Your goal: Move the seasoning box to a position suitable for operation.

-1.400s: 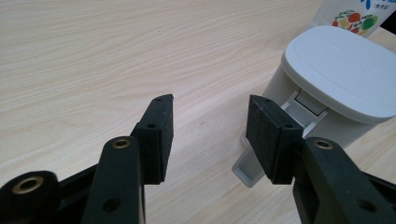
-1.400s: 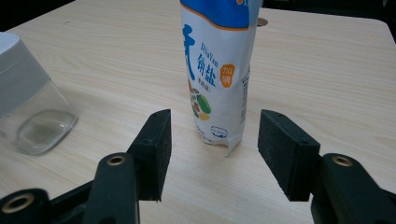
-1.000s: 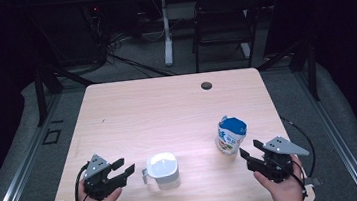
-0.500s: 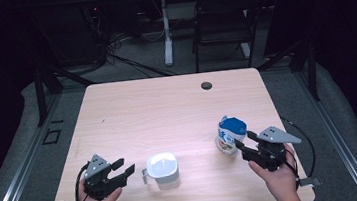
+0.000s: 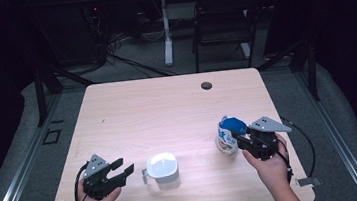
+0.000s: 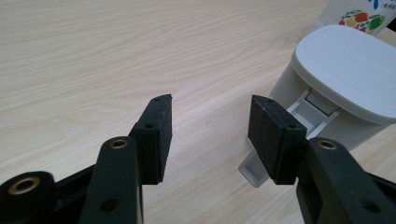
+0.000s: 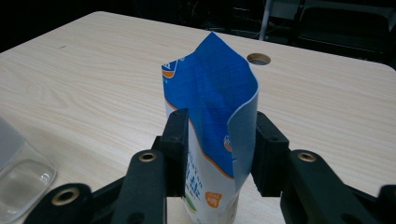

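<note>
Right hand-held gripper (image 7: pixel 215 154) clamped around the upright blue pouch (image 7: pixel 212 121), likely for pouring; left hand-held gripper (image 6: pixel 210 135) wide apart beside the white container (image 6: pixel 343 79), ready to steady it.

The left gripper (image 5: pixel 123 170) sits low, jaws spread wide apart. The right gripper (image 5: pixel 238 141) is held level, jaws closing in.

Wide bare tabletop (image 5: pixel 167 111) lies ahead of both grippers, only a small cable hole (image 5: pixel 206 85) near the far edge. Close in, the white lidded container (image 5: pixel 162 170) blocks the left gripper's (image 5: pixel 123 167) rightward path, and the blue-and-white pouch (image 5: pixel 228 134) fills the right gripper's (image 5: pixel 237 139) jaws.
</note>
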Demonstrator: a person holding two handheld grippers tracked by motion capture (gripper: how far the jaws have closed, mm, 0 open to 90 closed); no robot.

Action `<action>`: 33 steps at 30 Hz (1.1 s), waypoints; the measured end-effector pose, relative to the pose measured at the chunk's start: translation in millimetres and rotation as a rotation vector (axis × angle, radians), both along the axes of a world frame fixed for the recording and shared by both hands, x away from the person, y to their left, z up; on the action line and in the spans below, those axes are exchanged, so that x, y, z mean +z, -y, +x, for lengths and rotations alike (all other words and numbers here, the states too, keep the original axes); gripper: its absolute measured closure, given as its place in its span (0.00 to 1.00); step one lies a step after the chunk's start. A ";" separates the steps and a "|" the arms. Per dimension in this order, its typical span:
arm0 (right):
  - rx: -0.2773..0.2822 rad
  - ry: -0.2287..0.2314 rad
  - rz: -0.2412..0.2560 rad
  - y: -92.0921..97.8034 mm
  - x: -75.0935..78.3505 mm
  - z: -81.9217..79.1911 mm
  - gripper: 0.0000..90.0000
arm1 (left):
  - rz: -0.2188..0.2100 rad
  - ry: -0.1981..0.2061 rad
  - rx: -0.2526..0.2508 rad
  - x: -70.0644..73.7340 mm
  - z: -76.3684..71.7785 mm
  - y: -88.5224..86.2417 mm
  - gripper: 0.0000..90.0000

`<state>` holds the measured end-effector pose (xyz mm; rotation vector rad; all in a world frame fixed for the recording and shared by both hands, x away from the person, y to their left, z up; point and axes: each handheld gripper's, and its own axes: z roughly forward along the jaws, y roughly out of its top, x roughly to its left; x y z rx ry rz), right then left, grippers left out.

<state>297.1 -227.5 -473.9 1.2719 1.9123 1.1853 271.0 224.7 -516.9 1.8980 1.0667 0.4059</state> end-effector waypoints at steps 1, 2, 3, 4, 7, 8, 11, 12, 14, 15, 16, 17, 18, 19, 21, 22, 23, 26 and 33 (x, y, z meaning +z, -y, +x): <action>0.000 0.001 0.003 0.2 -0.2 1.0 0.71 | 0.003 0.000 -0.002 -0.2 0.1 -0.1 0.56; 0.004 -0.003 0.000 0.4 -0.1 1.4 0.71 | 0.004 -0.001 -0.002 -0.6 0.2 0.2 0.56; 0.004 -0.005 -0.003 0.3 -0.1 1.9 0.71 | 0.005 -0.002 -0.003 -0.9 0.3 0.5 0.56; 0.006 -0.008 -0.010 0.2 -0.1 2.7 0.71 | 0.005 -0.002 -0.004 -1.1 0.4 0.6 0.56; 0.003 -0.005 -0.016 -0.4 -1.0 4.3 0.75 | 0.014 0.000 -0.006 -1.0 0.5 0.6 0.56; 0.002 -0.003 -0.014 -0.3 -1.3 5.2 0.76 | 0.020 -0.002 -0.011 -0.6 0.6 0.2 0.56; 0.009 -0.013 -0.012 0.3 -0.9 6.4 0.78 | 0.019 0.001 -0.009 -1.2 0.8 0.4 0.56; 0.009 -0.014 -0.012 0.3 -0.8 6.6 0.78 | 0.019 0.001 -0.011 -1.4 1.0 0.1 0.56; 0.007 -0.015 -0.009 -0.1 -0.6 7.0 0.80 | 0.015 -0.002 -0.006 -1.8 0.9 0.3 0.56; 0.007 -0.016 -0.013 -0.1 -0.2 7.1 0.80 | 0.015 -0.002 -0.005 -1.9 1.0 0.2 0.56; 0.010 -0.018 -0.016 -0.1 0.1 7.3 0.82 | 0.014 -0.002 -0.006 -1.9 1.0 0.1 0.56; 0.012 -0.020 -0.017 -0.2 0.3 7.4 0.83 | 0.014 0.000 -0.006 -1.9 1.0 -0.1 0.56; 0.020 -0.024 -0.018 -0.1 0.8 7.7 0.86 | 0.015 0.000 -0.005 -1.9 1.1 -0.2 0.56; 0.023 -0.026 -0.015 -0.3 1.1 7.8 0.88 | 0.011 -0.003 0.000 -1.8 0.9 -0.2 0.56; 0.042 -0.030 -0.016 -1.1 1.9 7.7 0.94 | 0.013 -0.005 -0.001 -2.0 1.2 -0.7 0.56; 0.046 -0.030 -0.017 -2.0 1.9 7.6 0.96 | 0.020 -0.011 -0.005 -1.6 1.2 -1.2 0.56; 0.055 -0.032 -0.017 -2.8 1.9 7.3 0.97 | 0.018 -0.010 -0.007 -2.1 1.5 -1.4 0.56; 0.078 -0.033 -0.027 -4.6 2.4 6.5 0.99 | 0.017 -0.010 -0.005 -2.6 1.8 -1.5 0.56; 0.098 -0.048 0.012 -1.9 1.4 5.7 1.00 | 0.019 -0.013 -0.001 -2.5 2.1 -2.5 0.56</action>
